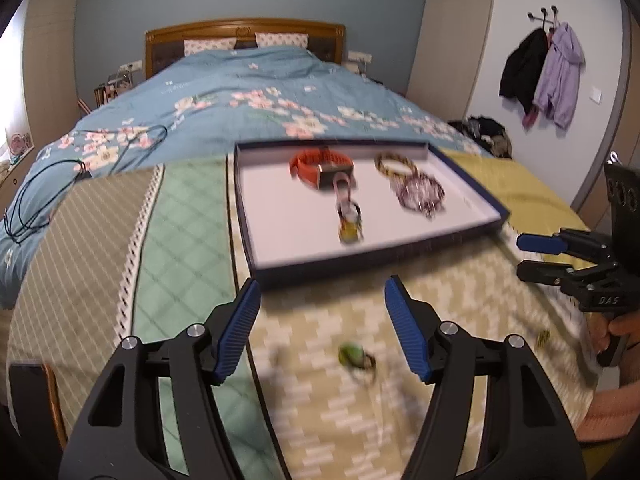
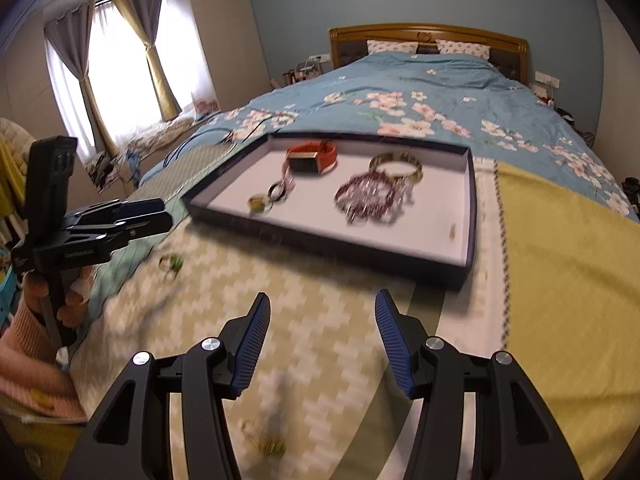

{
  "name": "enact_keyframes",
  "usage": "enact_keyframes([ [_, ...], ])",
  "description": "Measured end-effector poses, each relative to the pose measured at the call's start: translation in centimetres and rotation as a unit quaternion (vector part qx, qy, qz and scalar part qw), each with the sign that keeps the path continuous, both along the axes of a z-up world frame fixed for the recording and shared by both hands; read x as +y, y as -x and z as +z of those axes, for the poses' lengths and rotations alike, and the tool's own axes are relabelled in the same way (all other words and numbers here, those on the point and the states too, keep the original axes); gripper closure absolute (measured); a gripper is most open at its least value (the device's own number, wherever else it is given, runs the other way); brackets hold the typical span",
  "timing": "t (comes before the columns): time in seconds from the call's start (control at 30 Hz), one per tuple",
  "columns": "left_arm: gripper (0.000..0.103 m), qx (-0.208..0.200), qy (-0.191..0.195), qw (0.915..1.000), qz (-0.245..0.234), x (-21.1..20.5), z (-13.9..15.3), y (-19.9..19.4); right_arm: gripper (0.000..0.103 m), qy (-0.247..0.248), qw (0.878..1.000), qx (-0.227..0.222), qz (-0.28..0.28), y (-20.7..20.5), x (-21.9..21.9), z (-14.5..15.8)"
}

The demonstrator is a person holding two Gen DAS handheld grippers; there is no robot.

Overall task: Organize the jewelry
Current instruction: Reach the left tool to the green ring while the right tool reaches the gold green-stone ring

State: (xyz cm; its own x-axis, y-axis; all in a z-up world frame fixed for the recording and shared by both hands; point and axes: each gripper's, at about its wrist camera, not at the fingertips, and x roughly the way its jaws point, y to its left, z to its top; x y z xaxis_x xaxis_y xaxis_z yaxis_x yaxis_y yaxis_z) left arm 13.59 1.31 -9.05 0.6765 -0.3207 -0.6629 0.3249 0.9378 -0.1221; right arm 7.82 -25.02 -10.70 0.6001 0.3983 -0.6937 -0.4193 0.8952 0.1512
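A shallow dark-rimmed tray (image 1: 376, 258) (image 2: 320, 240) lies on the bed's patchwork cover. It holds an orange watch (image 1: 320, 164) (image 2: 312, 158), a keyring-like piece (image 1: 349, 216) (image 2: 272, 196), a gold braided bracelet (image 1: 394, 164) (image 2: 396, 164) and a purple bead bracelet (image 1: 420, 194) (image 2: 366, 198). A green-stoned ring (image 1: 354, 356) (image 2: 172, 264) lies loose on the cover between my left gripper's fingers. A small yellowish piece (image 2: 270, 446) (image 1: 542, 336) lies below my right gripper. My left gripper (image 1: 322, 300) (image 2: 166, 212) is open and empty. My right gripper (image 2: 320, 312) (image 1: 520, 254) is open and empty.
The patchwork cover (image 1: 180, 240) spreads over the foot of a blue floral bed (image 1: 260, 92). A black cable (image 1: 36, 200) lies on the bed at left. Clothes hang on wall hooks (image 1: 544, 76) at right. A curtained window (image 2: 116, 68) is at left.
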Motion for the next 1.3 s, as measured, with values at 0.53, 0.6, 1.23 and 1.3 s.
enact_keyframes([
  [0.53,0.044,0.013,-0.022,0.9997,-0.004,-1.5,-0.8,1.3,0.063,0.021,0.999,0.03,0.033,5.9,0.5,-2.2],
  [0.6,0.044,0.016,-0.024,0.9996,-0.005,-1.7,-0.9,1.4,0.066,0.032,0.999,0.023,0.036,6.3,0.8,-2.2],
  [1.23,0.06,0.066,-0.043,0.9968,-0.016,-3.1,-2.8,0.8,0.092,0.0,1.0,-0.018,0.002,3.4,0.2,0.3],
  [1.3,0.06,0.067,-0.045,0.9966,-0.014,-3.2,-2.8,0.7,0.092,-0.009,1.0,-0.019,0.003,2.8,0.4,0.4],
])
